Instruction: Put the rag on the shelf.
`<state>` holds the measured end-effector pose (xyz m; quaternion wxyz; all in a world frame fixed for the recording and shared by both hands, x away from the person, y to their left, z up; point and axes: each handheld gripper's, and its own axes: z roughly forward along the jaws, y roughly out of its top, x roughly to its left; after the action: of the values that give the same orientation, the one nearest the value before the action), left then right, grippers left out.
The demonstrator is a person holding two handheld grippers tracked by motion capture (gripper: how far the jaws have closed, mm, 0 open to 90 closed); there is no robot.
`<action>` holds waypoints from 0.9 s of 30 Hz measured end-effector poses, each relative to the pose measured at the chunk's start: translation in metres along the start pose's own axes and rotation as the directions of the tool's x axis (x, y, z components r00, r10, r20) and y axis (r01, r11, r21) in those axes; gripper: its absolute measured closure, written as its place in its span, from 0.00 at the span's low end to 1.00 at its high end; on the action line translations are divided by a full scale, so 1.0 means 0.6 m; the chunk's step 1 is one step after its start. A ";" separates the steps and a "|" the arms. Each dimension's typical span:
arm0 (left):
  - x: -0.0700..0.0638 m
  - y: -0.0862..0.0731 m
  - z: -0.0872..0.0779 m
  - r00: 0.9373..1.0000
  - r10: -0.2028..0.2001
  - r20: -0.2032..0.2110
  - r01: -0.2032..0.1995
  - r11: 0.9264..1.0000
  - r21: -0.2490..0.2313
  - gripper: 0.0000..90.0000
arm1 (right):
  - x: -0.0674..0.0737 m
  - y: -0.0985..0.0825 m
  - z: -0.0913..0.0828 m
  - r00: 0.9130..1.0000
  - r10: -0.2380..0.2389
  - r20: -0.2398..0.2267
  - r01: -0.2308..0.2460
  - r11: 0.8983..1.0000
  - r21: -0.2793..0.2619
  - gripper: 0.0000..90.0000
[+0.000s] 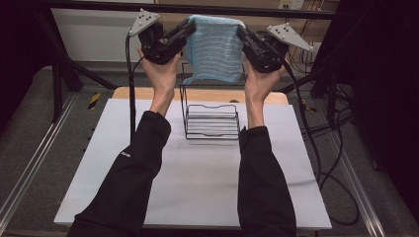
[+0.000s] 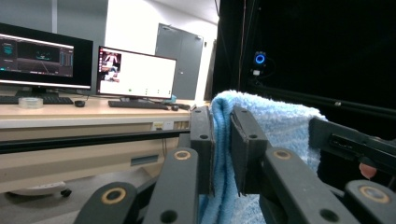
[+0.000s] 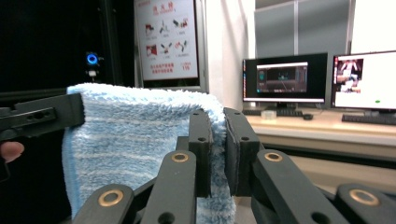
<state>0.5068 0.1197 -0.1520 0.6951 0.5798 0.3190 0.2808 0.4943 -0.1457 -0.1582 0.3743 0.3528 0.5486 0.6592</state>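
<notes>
Left claw [image 1: 187, 25] and right claw [image 1: 240, 30] each clamped on a top corner of blue towel [image 1: 213, 49] — soft, light, floppy — corners grip best, above wire rack [image 1: 211, 118].

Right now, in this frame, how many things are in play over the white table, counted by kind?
Blue striped terry towel: 1
Black wire rack: 1
Black two-jaw grippers: 2, left gripper and right gripper, each shut on a top corner of the towel
Total: 4
</notes>
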 end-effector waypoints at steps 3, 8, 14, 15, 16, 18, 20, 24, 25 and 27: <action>0.006 -0.010 0.002 1.000 -0.003 -0.002 0.003 1.000 0.018 0.89 | -0.005 -0.010 0.008 1.000 0.012 -0.002 -0.011 1.000 0.015 0.92; 0.015 -0.028 0.003 1.000 -0.010 -0.004 0.010 0.999 0.036 0.89 | -0.012 -0.027 0.017 1.000 0.008 -0.009 -0.007 0.999 0.042 0.92; 0.022 -0.049 0.004 1.000 -0.011 0.001 0.011 0.998 0.057 0.89 | -0.018 -0.041 0.021 1.000 0.009 -0.015 -0.008 0.998 0.065 0.92; 0.023 -0.052 0.003 1.000 -0.011 0.002 0.011 0.998 0.060 0.89 | -0.019 -0.044 0.020 1.000 0.009 -0.017 -0.008 0.998 0.069 0.92; 0.023 -0.055 0.002 1.000 -0.012 0.005 0.011 0.998 0.061 0.89 | -0.019 -0.047 0.019 1.000 0.008 -0.018 -0.007 0.997 0.071 0.92; 0.024 -0.061 0.000 1.000 -0.005 0.011 0.004 0.997 0.071 0.89 | -0.019 -0.053 0.016 1.000 0.010 -0.020 -0.008 0.997 0.076 0.92; 0.022 -0.066 -0.003 1.000 0.004 0.020 -0.005 0.997 0.073 0.89 | -0.020 -0.060 0.010 1.000 0.009 -0.021 -0.007 0.997 0.082 0.92; 0.020 -0.079 -0.008 0.999 0.003 0.040 -0.007 0.996 0.088 0.89 | -0.020 -0.072 -0.003 1.000 0.020 -0.024 -0.018 0.996 0.092 0.92; 0.019 -0.082 -0.011 0.999 0.007 0.043 -0.011 0.996 0.090 0.89 | -0.021 -0.076 -0.006 0.999 0.024 -0.026 -0.021 0.995 0.097 0.92; 0.019 -0.090 -0.015 0.999 0.003 0.052 -0.008 0.996 0.094 0.89 | -0.021 -0.084 -0.013 0.999 0.026 -0.033 -0.022 0.994 0.111 0.92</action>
<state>0.5082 0.1248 -0.2074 0.6743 0.6198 0.3122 0.2523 0.4991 -0.1545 -0.2097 0.3366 0.3681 0.5863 0.6383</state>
